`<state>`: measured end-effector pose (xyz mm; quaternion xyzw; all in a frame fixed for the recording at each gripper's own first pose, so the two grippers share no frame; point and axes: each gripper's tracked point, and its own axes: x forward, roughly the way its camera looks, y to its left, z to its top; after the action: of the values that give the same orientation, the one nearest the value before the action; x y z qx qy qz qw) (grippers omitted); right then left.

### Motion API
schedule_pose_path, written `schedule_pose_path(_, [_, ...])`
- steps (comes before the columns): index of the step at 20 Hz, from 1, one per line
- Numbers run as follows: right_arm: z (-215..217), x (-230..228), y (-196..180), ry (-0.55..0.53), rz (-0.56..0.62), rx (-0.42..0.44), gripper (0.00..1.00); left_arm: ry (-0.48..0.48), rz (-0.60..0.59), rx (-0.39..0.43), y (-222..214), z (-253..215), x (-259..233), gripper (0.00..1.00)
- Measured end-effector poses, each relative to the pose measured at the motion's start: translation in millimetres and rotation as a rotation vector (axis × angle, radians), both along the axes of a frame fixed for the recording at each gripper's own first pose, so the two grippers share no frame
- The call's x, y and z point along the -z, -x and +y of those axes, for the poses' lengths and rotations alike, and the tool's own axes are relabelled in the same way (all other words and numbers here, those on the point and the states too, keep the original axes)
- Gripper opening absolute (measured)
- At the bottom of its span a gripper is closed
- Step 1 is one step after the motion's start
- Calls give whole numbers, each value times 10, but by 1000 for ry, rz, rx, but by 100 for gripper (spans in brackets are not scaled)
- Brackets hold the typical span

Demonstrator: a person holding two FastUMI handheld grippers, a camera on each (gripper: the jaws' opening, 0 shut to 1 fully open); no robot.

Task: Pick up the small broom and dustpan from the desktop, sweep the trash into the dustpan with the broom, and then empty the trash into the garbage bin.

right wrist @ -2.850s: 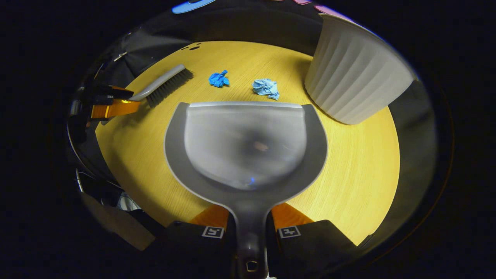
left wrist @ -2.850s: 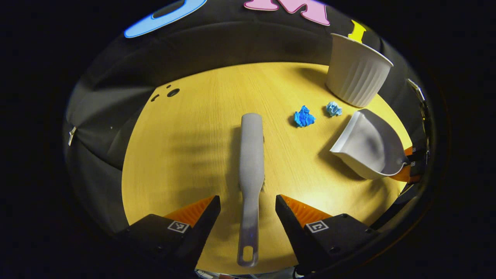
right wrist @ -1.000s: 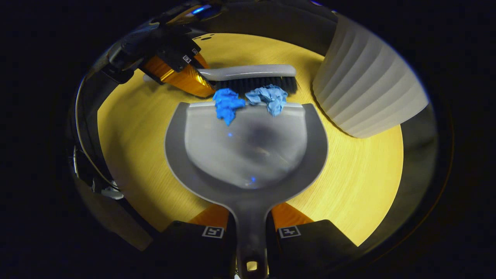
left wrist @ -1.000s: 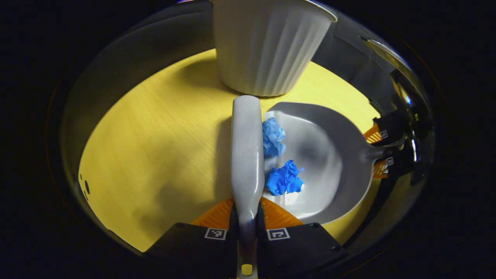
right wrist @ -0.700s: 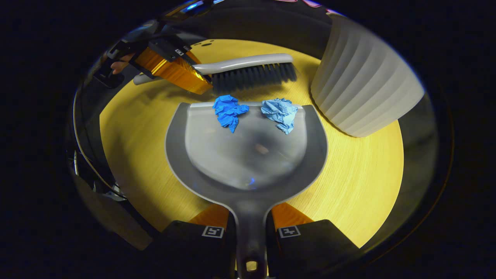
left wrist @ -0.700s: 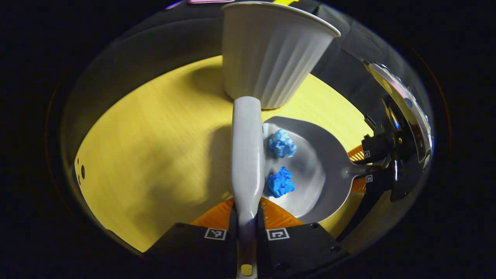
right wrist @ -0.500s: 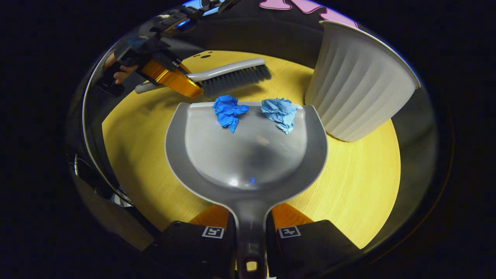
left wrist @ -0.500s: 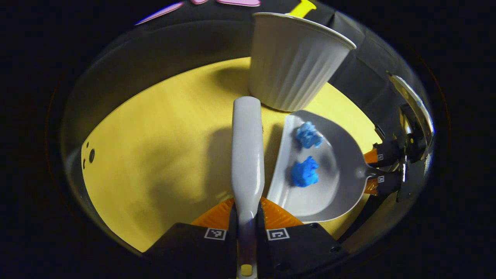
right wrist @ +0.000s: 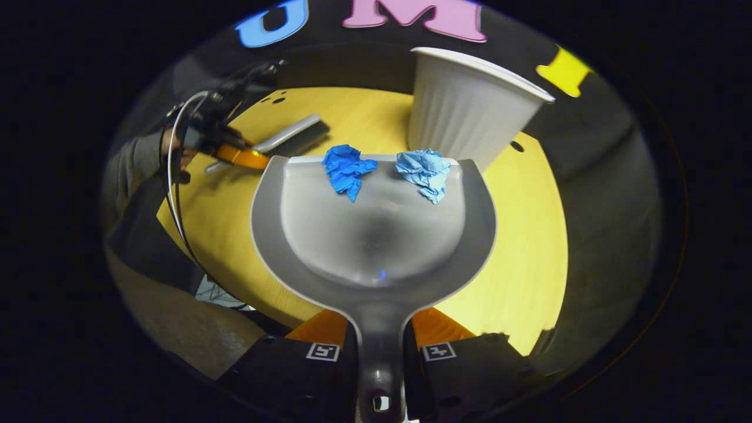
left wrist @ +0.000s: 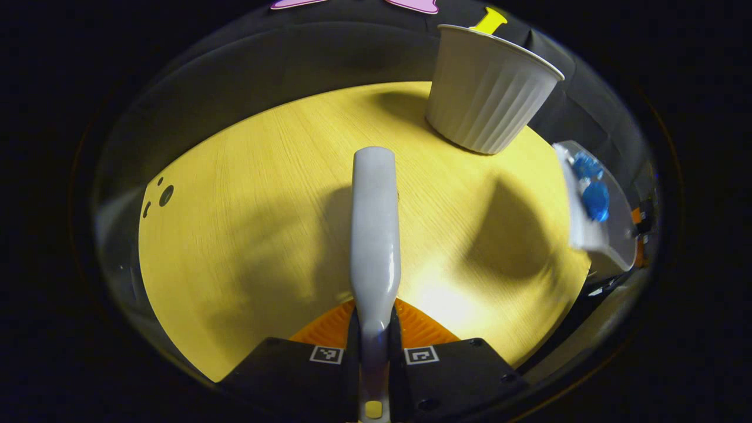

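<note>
Your dustpan (right wrist: 376, 235) is smooth grey plastic with a soft sheen, and the two crumpled paper wads (right wrist: 388, 167) at its lip look matt and creased. The ribbed white bin (left wrist: 487, 100) at upper right reads as matt plastic. The tabletop (left wrist: 264, 223) shows fine, pale wood grain, and the broom's back (left wrist: 375, 235) is glossy.

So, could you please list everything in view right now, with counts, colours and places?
Round wooden table: one, yellow, under everything.
Ribbed plastic garbage bin: one, white, upright on the table's far side.
Plastic dustpan: one, grey, lifted off the table, handle in the right claw.
Crumpled paper wads: two, dark blue and light blue, near the dustpan's front lip.
Small broom: one, grey, handle in the left claw.
Left claw: shut on the broom.
Right claw: shut on the dustpan.
</note>
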<state>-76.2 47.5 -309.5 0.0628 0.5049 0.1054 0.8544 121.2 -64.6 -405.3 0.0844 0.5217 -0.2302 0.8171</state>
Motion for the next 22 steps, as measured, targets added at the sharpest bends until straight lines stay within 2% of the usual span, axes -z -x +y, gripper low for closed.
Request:
schedule_pose_path(6, [-405, -593, -107, 23, -3, 170, 36, -7, 5, 2, 94, 41, 68, 23])
schedule_pose_path(11, [-779, -788, -333, 99, -6, 218, 36, 1, -5, 10, 128, 43, 86, 23])
schedule_pose_path(13, [-1081, -879, -558, 130, -15, 226, 36, 1, -9, 9, 134, 62, 70, 23])
schedule_pose_path(16, [-1262, -948, -825, 139, -24, 231, 36, 5, -7, -1, 157, 112, 74, 23])
schedule_pose_path(19, [-1562, -954, -1115, 234, -22, 208, 36, 5, -12, 2, 160, 148, 84, 23])
schedule_pose_path(22, [-1743, -967, -1386, 318, -9, 149, 36, 9, -16, 6, 157, 156, 91, 23])
